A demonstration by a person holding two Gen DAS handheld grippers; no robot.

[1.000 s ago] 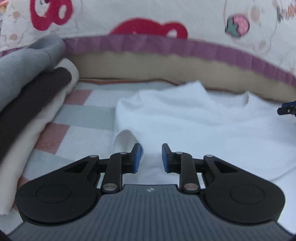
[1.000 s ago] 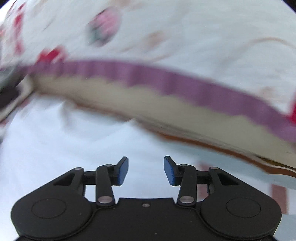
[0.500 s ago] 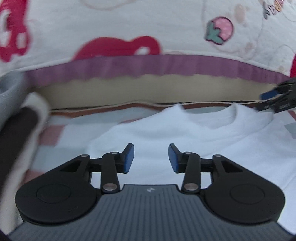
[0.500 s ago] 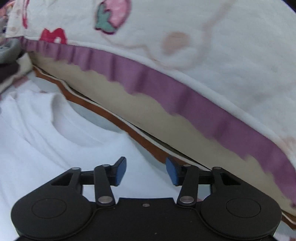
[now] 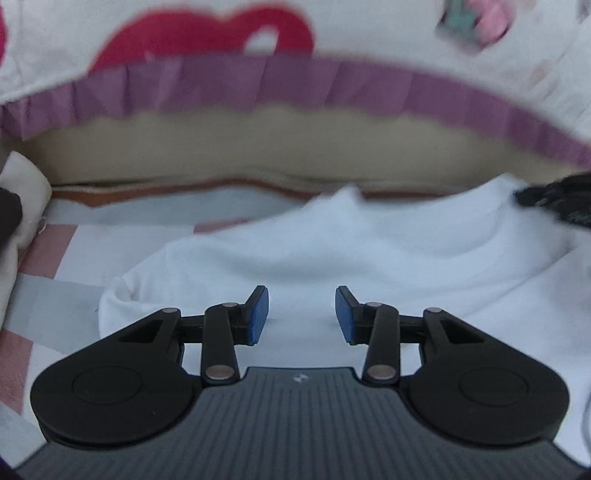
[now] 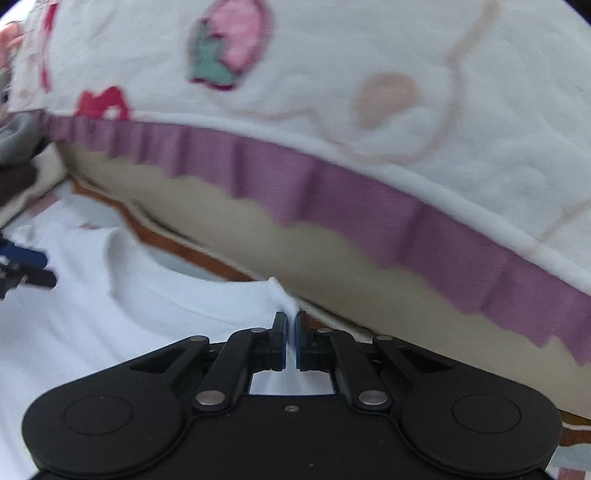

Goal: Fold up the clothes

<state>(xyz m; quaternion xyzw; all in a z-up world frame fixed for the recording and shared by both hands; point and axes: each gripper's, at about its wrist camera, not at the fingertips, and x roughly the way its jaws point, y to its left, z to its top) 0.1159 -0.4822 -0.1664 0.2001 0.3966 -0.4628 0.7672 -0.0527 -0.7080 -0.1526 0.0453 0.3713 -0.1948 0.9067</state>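
A white T-shirt (image 5: pixel 369 258) lies flat on the checked bedsheet, its neckline (image 6: pixel 155 273) toward the quilt. My left gripper (image 5: pixel 301 314) hovers open just over the shirt's left shoulder area, with nothing between its blue pads (image 5: pixel 258 314). In the right wrist view my right gripper (image 6: pixel 290 334) is shut on a pinch of the shirt's fabric by the right side of the collar, and a small peak of white cloth (image 6: pixel 282 295) stands up ahead of the tips. Each gripper shows at the edge of the other's view: the right gripper (image 5: pixel 554 199), the left gripper (image 6: pixel 22 266).
A white quilt (image 5: pixel 332 29) with red and strawberry prints and a purple frill (image 6: pixel 332 184) overhangs the sheet just beyond the collar. A stack of folded grey, dark and cream clothes (image 5: pixel 14 206) sits at the left. Checked pink-and-grey sheet (image 5: pixel 48 295) shows left of the shirt.
My left gripper slid right across the shirt toward the collar and its jaws widened a little. My right gripper moved to the collar's right side and shut on the fabric.
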